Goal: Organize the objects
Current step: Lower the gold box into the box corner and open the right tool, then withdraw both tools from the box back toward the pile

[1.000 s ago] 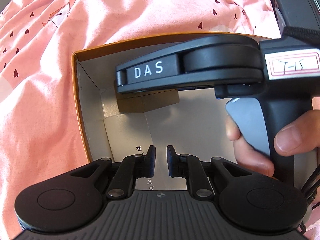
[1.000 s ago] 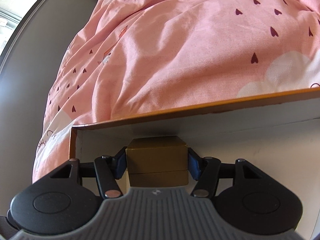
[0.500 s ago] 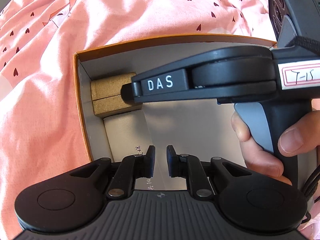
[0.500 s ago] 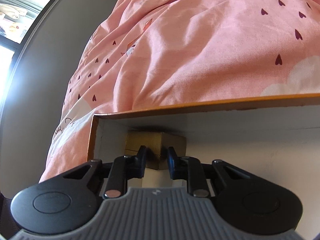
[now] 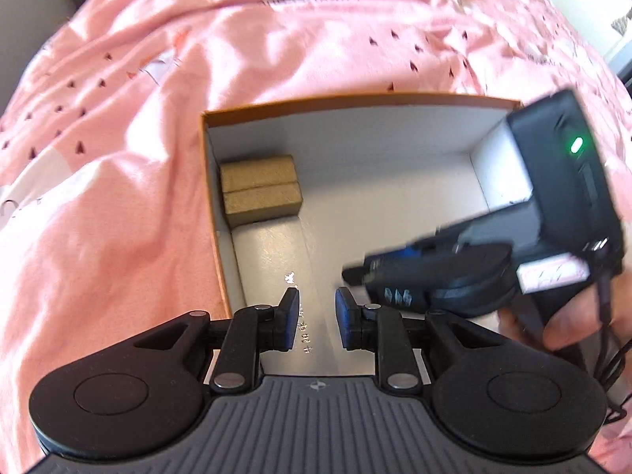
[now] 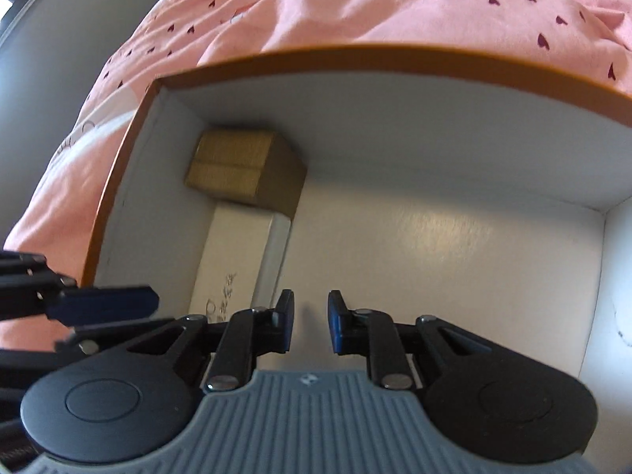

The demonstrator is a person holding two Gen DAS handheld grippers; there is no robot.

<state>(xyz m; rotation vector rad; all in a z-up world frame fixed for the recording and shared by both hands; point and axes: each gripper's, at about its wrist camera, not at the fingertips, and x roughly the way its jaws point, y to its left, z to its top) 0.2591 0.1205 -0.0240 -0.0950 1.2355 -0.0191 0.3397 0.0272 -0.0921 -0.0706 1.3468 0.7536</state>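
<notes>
A brown cardboard box (image 5: 258, 191) (image 6: 233, 170) stands in the far left corner of an open carton with an orange rim (image 5: 355, 100) (image 6: 355, 59). A flat white box (image 5: 268, 260) (image 6: 233, 252) lies just in front of it along the left wall. My left gripper (image 5: 316, 318) hovers over the carton's near edge above the white box; its jaws are opening and nothing is between them. My right gripper (image 6: 312, 322) hangs over the carton's floor, its jaws a narrow gap apart and empty. In the left wrist view it (image 5: 357, 274) shows blurred at the right.
The carton rests on a pink bedcover with small dark hearts (image 5: 118, 158) (image 6: 355, 4). The carton's white floor (image 6: 454, 245) is bare to the right of the two boxes. A hand (image 5: 568, 328) grips the right tool's handle. A grey wall (image 6: 59, 59) rises at left.
The right gripper let go of the brown box, drew its jaws together and pulled back to the right. The left gripper rose and backed off, and its jaws widened a little.
</notes>
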